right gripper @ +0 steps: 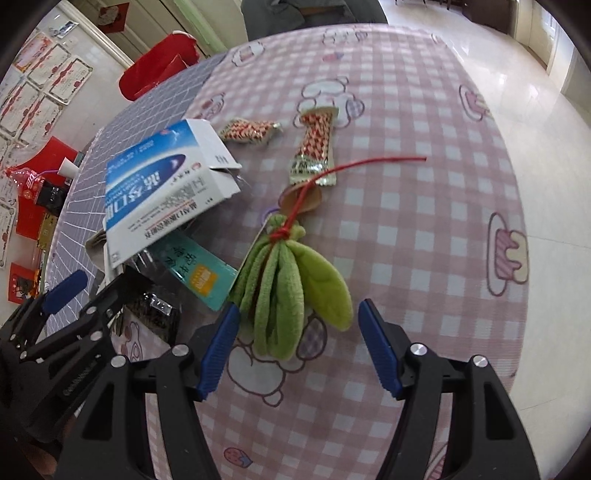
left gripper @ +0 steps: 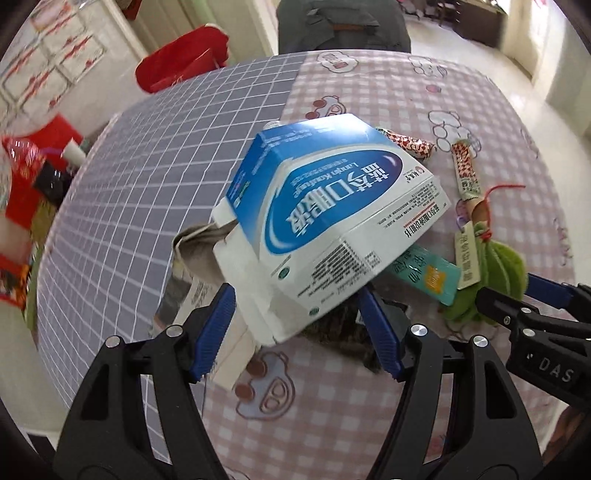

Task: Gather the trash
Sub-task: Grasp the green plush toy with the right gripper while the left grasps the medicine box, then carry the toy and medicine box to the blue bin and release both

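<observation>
A blue and white medicine box (left gripper: pixel 332 218) lies on a pile of trash on the table; it also shows in the right wrist view (right gripper: pixel 162 192). My left gripper (left gripper: pixel 299 332) is open, its fingers on either side of the box's near end. My right gripper (right gripper: pixel 295 347) is open around the near end of a green plush ornament (right gripper: pixel 291 288) with a red string (right gripper: pixel 332 171). Two red-patterned snack wrappers (right gripper: pixel 317 147) (right gripper: pixel 249 130) lie beyond it. A teal packet (right gripper: pixel 199 273) and a dark wrapper (right gripper: pixel 159 314) lie under the box.
The round table carries a pink checked cloth (right gripper: pixel 424 221) and a grey grid mat (left gripper: pixel 166 166). Red bags (left gripper: pixel 177 62) and clutter stand beyond its left edge. A dark chair (left gripper: pixel 340 26) stands at the far side. Tiled floor (right gripper: pixel 546 110) lies to the right.
</observation>
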Tool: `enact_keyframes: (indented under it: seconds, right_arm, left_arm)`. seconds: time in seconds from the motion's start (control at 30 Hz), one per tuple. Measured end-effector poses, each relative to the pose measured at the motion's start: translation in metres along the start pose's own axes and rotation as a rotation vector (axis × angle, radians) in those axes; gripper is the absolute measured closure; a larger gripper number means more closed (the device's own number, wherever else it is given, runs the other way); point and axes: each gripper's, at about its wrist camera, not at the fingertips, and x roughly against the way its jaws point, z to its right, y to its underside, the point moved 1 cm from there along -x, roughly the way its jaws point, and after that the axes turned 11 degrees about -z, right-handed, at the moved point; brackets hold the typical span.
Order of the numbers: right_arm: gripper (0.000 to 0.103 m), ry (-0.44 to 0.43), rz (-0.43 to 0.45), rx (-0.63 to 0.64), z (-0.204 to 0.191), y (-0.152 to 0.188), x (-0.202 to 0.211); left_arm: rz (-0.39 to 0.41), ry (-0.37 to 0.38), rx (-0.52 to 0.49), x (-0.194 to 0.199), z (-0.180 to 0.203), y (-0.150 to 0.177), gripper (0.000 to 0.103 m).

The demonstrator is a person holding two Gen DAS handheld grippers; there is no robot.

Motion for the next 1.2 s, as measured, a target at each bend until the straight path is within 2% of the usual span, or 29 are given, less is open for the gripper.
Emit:
enact_keyframes:
  seconds: [0.13, 0.17, 0.2, 0.23, 0.3, 0.4, 0.53, 0.63, 0.83, 1.0, 1.2]
  right_arm:
    - [0.039, 0.008, 0.007, 0.027, -0.002, -0.004, -0.002]
    - [0.046, 0.014, 0.007, 0.034, -0.003, -0.004, -0.002]
    - [0.052, 0.015, 0.004, 0.04, -0.004, -0.004, -0.002]
    - [0.063, 0.004, -0.001, 0.044, -0.004, -0.004, -0.002]
    - [0.075, -0.027, -0.019, 0.05, -0.004, -0.006, -0.004]
    - [0.085, -0.076, -0.008, 0.056, -0.003, -0.005, 0.001]
    - [0.088, -0.125, 0.012, 0.062, -0.001, -0.003, 0.013]
    - [0.088, -0.148, 0.04, 0.062, 0.001, -0.001, 0.025]
    - [0.089, -0.196, 0.112, 0.08, 0.003, 0.004, 0.058]
    - [0.089, -0.234, 0.158, 0.076, 0.01, 0.012, 0.082]
    - [0.089, -0.27, 0.203, 0.058, 0.028, 0.023, 0.102]
  left_arm:
    - [-0.009, -0.002, -0.017, -0.013, 0.003, -0.008, 0.035]
    - [-0.009, -0.009, -0.012, -0.015, 0.002, -0.008, 0.037]
    - [-0.004, -0.016, -0.004, -0.016, 0.0, -0.009, 0.047]
    - [-0.007, -0.005, 0.001, -0.017, -0.002, -0.011, 0.059]
    - [-0.015, 0.01, 0.021, -0.019, -0.005, -0.012, 0.064]
    - [0.021, 0.002, 0.046, -0.012, -0.01, -0.011, 0.075]
    - [0.061, 0.005, 0.112, 0.002, -0.021, -0.01, 0.09]
    - [0.083, 0.019, 0.17, 0.015, -0.031, -0.008, 0.094]
    - [0.14, 0.07, 0.258, 0.049, -0.039, -0.003, 0.096]
    - [0.195, 0.056, 0.27, 0.078, -0.028, 0.001, 0.096]
    - [0.216, 0.05, 0.278, 0.097, -0.019, 0.005, 0.097]
